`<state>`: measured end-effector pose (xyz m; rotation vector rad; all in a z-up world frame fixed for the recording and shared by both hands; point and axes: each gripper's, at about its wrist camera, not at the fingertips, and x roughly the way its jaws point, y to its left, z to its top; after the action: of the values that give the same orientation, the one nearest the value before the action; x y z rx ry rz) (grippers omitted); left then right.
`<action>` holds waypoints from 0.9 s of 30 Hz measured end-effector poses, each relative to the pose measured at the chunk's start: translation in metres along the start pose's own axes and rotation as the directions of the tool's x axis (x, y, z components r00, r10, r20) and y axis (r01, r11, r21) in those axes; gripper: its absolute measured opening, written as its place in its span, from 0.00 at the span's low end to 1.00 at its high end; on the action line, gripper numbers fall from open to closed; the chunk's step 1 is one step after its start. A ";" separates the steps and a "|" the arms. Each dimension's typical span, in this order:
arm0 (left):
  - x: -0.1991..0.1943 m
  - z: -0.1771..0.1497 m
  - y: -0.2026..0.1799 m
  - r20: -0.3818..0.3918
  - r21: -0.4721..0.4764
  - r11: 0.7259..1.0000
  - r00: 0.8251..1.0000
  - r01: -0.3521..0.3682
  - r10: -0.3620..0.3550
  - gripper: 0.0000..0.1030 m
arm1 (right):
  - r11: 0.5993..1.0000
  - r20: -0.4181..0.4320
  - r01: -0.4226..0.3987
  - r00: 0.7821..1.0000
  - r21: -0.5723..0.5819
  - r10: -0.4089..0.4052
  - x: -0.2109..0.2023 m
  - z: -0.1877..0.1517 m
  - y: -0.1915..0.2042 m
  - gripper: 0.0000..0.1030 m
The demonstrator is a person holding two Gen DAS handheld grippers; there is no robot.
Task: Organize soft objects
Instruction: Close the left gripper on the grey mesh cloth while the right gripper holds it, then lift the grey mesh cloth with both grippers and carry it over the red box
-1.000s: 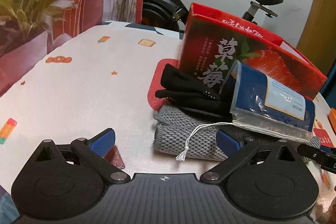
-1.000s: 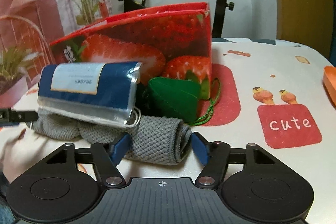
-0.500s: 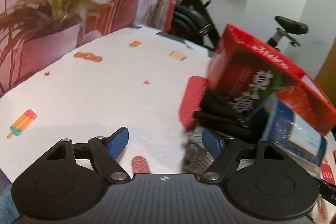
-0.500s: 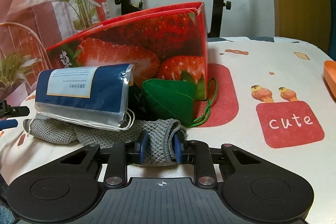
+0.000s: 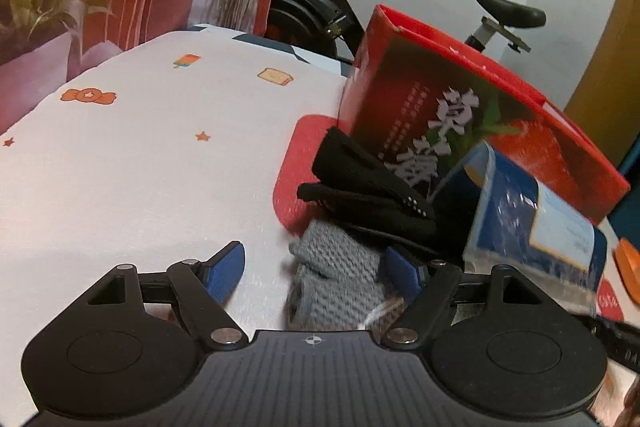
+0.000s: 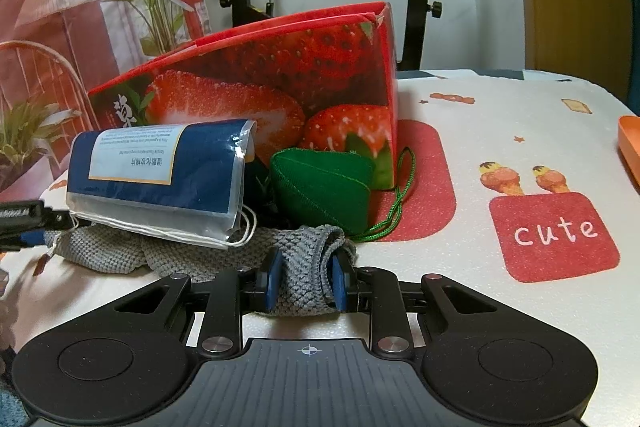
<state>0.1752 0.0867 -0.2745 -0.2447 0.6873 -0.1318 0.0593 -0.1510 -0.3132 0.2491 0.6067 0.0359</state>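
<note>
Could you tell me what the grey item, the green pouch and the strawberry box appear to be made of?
Grey item: chunky knitted yarn, matte, soft; its braided stitches bunch between the right hand-held gripper pads.
Green pouch: probably felt or woven fabric, matte, with stitched edges and a cord.
Strawberry box: likely glossy printed cardboard, judging by its crisp folded edges and sheen.

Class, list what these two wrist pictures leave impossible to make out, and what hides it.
- Strawberry box contents: both views, hidden by its walls.
- Black fabric: right view, mostly hidden behind mask pack.
- Grey knitted cloth: left view, blurred; left gripper contact unclear.
</note>
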 end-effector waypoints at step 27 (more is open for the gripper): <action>-0.038 -0.007 -0.018 -0.006 0.104 0.992 0.998 0.065 -0.064 0.12 | 1.000 -0.025 -0.026 0.999 -0.005 0.026 -0.014 0.003 0.002 0.10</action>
<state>0.1408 0.0761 -0.2512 -0.1668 0.6734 -0.2293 0.0498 -0.1515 -0.3028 0.2517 0.6281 0.0654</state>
